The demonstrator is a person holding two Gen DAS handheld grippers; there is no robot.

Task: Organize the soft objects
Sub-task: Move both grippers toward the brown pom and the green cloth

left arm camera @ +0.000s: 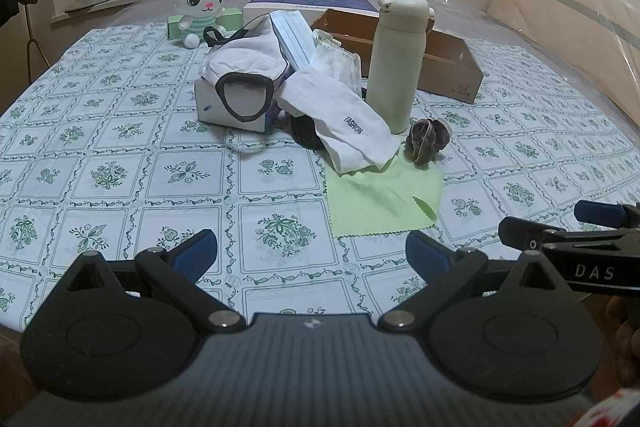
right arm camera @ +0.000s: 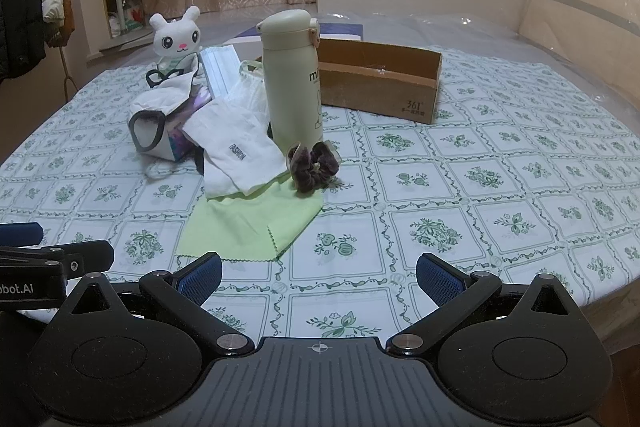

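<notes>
A light green cloth [left arm camera: 382, 201] [right arm camera: 250, 225] lies flat on the patterned tablecloth. A white sleeve marked FASHION [left arm camera: 340, 119] [right arm camera: 236, 151] overlaps its far edge. Beside it a dark velvet scrunchie [left arm camera: 426, 141] [right arm camera: 314, 167] rests at the foot of a cream bottle [left arm camera: 396, 63] [right arm camera: 292, 79]. Another white sleeve with a black cuff [left arm camera: 244, 67] [right arm camera: 160, 107] is draped over a tissue box [left arm camera: 216, 105]. A white plush rabbit [left arm camera: 200, 3] [right arm camera: 176, 39] sits at the back. My left gripper [left arm camera: 312, 251] and right gripper [right arm camera: 318, 277] hover open and empty near the table's front edge.
An open cardboard box [left arm camera: 444, 59] [right arm camera: 380, 83] stands behind the bottle. A stack of blue face masks [left arm camera: 294, 35] [right arm camera: 218, 71] leans on the pile, with a blue and white box [left arm camera: 312, 5] behind. The table edge [right arm camera: 624, 291] curves at the right.
</notes>
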